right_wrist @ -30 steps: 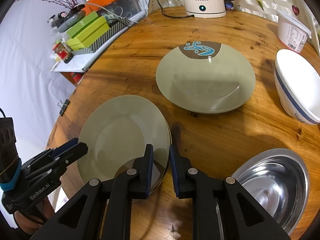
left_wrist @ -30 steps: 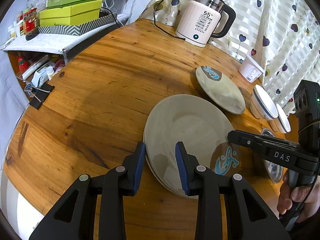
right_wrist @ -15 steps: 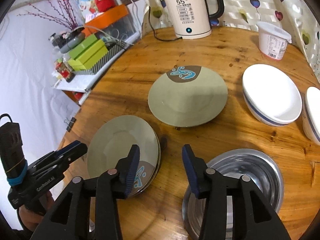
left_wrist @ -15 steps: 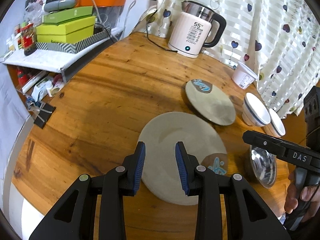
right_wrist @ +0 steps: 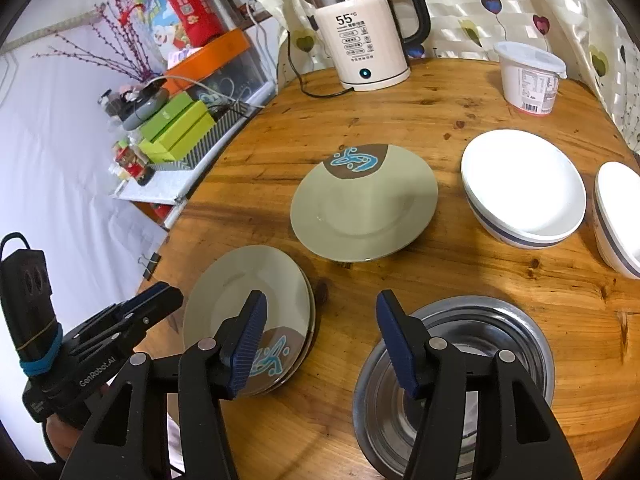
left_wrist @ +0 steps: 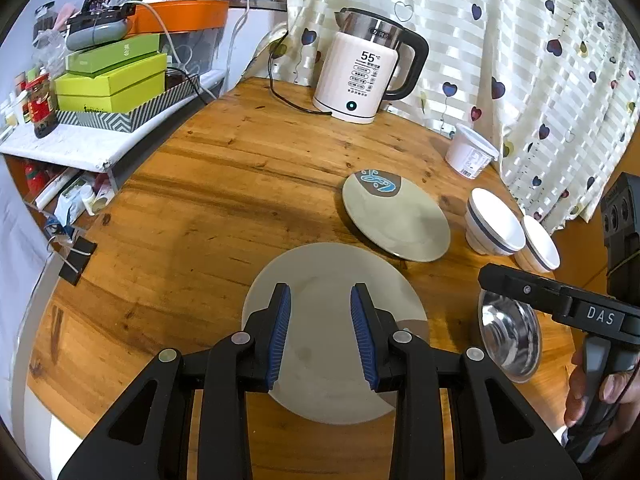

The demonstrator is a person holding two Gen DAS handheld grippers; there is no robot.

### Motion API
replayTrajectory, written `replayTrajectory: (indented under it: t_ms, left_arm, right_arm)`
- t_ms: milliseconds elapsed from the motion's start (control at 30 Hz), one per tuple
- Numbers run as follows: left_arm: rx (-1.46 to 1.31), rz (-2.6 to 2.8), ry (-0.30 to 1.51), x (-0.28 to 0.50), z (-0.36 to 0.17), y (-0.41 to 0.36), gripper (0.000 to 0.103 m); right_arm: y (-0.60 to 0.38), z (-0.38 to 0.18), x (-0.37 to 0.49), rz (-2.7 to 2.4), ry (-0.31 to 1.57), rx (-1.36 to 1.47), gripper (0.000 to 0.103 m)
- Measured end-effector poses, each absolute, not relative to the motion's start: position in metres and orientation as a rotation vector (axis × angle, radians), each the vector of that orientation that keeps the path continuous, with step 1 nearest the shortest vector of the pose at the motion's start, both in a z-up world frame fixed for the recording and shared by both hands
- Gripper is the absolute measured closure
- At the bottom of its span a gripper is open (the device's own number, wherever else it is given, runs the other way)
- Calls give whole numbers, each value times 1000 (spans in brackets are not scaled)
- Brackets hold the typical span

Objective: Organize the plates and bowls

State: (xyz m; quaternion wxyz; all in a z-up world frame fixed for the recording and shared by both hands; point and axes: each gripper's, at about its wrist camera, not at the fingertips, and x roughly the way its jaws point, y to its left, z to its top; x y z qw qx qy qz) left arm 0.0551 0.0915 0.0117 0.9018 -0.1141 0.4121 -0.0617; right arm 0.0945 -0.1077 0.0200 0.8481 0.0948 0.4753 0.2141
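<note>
- while both tools hang above the round wooden table (left_wrist: 224, 200), neither has hold of anything: the left gripper (left_wrist: 320, 330) has its blue-padded jaws parted with nothing between them, and the right gripper (right_wrist: 320, 344) stands spread wider still, also bare.
- below the left gripper lies a stack of green plates (left_wrist: 320, 268), near the table's front edge; in the right wrist view the same stack (right_wrist: 240, 292) shows at least two rims and a brown patch with a blue squiggle on the near side.
- further in, a single green plate (right_wrist: 360, 208) rests apart from the stack, its brown and blue patch turned toward the kettle (right_wrist: 360, 36).
- a steel bowl (right_wrist: 480, 328) sits just beside the stack, under the right gripper's right finger, touching neither plate.
- two white bowls with a dark band stand side by side on the right of the table: one bowl (right_wrist: 520, 188) near the single plate, the other bowl (right_wrist: 620, 216) cut off by the picture's edge.
- a white lidded tub (right_wrist: 530, 76) stands by the heart-print curtain (left_wrist: 540, 60), behind the white bowls.
- off the table's left side, green boxes (left_wrist: 112, 80) are piled on a shelf.
</note>
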Motion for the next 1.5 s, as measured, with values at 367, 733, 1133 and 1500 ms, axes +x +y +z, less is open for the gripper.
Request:
replayTrajectory:
  t_ms: [367,733,1133,1500]
  left_arm:
    - [-240,-162,869,69,12,86,71]
    - [-241,-222,894,98,13,78,71]
    - [-244,-269,956,147,3,73,71]
    - [-247,-288,1018,187,-12,67,71]
  right_arm:
    - [-118,21,101,395,1003,210,46]
    - [-127,14,123,335,1038,259,49]
    - [-130,0,160,281,1091,291,54]
    - [-135,-14,183,234,1142,306,57]
